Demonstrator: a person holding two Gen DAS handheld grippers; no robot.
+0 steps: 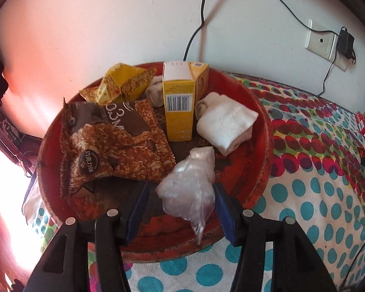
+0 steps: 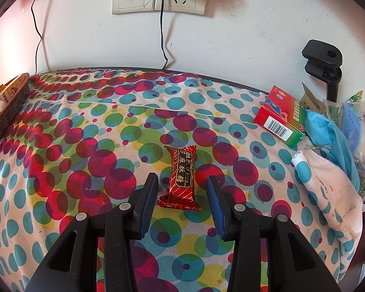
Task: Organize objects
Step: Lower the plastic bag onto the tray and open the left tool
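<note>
Candy bar (image 2: pixel 180 178) in red foil lies on the dotted cloth (image 2: pixel 68 146) between my right gripper (image 2: pixel 182 182) pads, which stand narrow but do not touch it. I judge it light, a little slippery and crushable, so I would take it across the middle. My left gripper (image 1: pixel 181 196) stands wide around the clear plastic bag (image 1: pixel 189 189), soft and limp, resting inside the red tray (image 1: pixel 265 141). Farther back, the yellow box (image 1: pixel 180 107) hides part of a white roll; the tray's left edge is washed out.
</note>
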